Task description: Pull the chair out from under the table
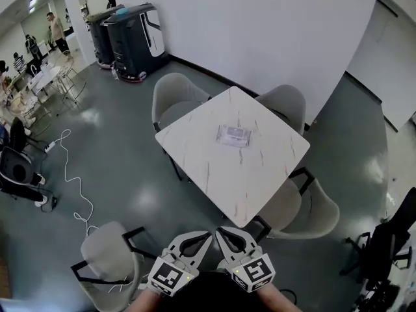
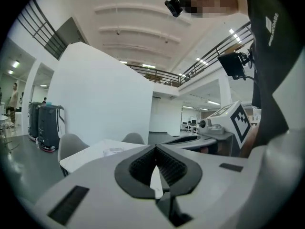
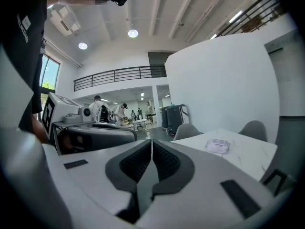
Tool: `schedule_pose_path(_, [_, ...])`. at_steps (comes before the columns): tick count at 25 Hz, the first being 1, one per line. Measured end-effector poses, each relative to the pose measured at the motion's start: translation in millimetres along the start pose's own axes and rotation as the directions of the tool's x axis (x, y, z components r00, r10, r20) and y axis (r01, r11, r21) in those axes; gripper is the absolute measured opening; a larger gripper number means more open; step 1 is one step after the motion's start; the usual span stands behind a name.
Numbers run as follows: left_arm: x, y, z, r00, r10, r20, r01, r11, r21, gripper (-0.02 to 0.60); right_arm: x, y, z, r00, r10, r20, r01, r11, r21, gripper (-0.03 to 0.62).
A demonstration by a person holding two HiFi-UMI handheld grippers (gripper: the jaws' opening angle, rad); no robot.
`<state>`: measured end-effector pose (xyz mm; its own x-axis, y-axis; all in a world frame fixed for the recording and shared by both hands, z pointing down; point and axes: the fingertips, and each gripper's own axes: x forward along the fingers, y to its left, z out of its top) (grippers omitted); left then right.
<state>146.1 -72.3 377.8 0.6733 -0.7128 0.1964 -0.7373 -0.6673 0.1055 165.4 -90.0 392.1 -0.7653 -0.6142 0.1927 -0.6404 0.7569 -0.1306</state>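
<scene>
Two grippers sit side by side low in the head view, the left gripper (image 1: 205, 236) and the right gripper (image 1: 222, 231) each pressed shut on nothing, while one grey chair (image 1: 109, 255) stands well apart from the marble table (image 1: 195, 149), which bears what may be a clear packet (image 1: 233, 135).

Head view from high overhead, tilted steeply down, white desk (image 1: 214, 174) at 12 o'clock, left claw (image 1: 207, 234) and right claw (image 1: 221, 229) at 6 o'clock, each claw view low, near level, facing that desk, all three sharing its top.
</scene>
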Motion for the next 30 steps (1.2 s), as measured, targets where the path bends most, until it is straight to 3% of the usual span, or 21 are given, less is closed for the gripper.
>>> schedule_pose_path(6, [27.2,-31.4,10.5,0.993,-0.116,0.012,0.115,0.992,0.057,0.005,-26.0,-28.4,10.8,0.994,-0.101,0.042,0.100,0.995,0.021,0.015])
schedule_pose_path(9, [33.4,-36.6,10.0,0.991,-0.137,0.008,0.136,0.987,0.082,0.006,-32.0,-37.5,13.3,0.991,-0.125,0.056,0.124,0.992,0.027,0.015])
schedule_pose_path(15, [36.1,-27.1,3.1,0.993,-0.112,-0.035,0.114,0.992,0.061,0.005,-34.5,-43.3,20.6,0.985,-0.152,0.083,0.152,0.988,0.013,0.015])
schedule_pose_path(23, [26.4,-5.0,0.1,0.996,-0.071,-0.048,0.072,0.997,0.024,0.006,-21.4,-30.7,25.2,0.989,-0.121,0.087,0.123,0.992,-0.013,0.014])
schedule_pose_path(30, [17.1,12.2,2.2,0.999,-0.045,-0.021,0.045,0.999,-0.018,0.005,-14.6,-27.0,23.4,0.990,-0.123,0.075,0.123,0.992,-0.008,0.014])
